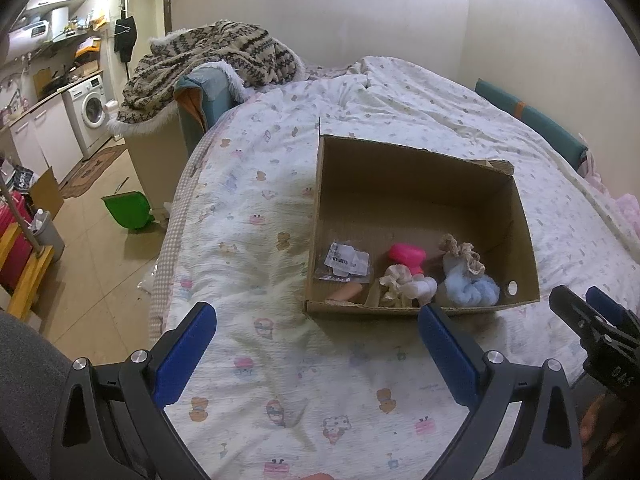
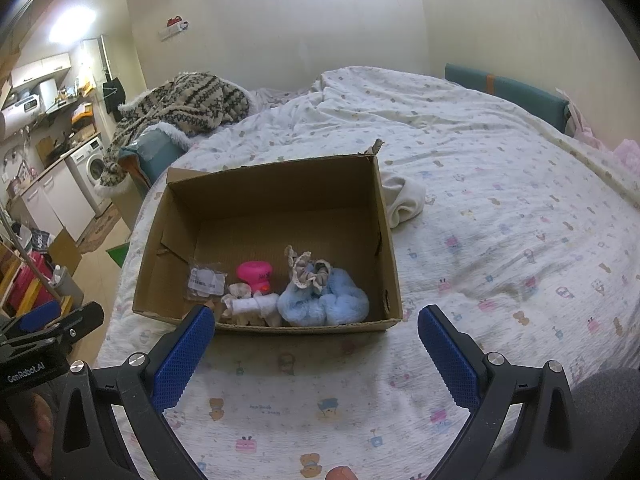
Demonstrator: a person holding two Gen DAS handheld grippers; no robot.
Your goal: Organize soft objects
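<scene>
Printed bedspread (image 2: 500, 208) bearing a cardboard box (image 2: 390, 264) of soft items; kitchen with washing machine (image 1: 90, 114) beyond. Left gripper (image 1: 316, 330) and right gripper (image 2: 316, 332) spread wide, empty.

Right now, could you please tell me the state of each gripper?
Left gripper: open, holding nothing.
Right gripper: open, holding nothing.

box (image 2: 272, 192) top open, far half bare
</scene>
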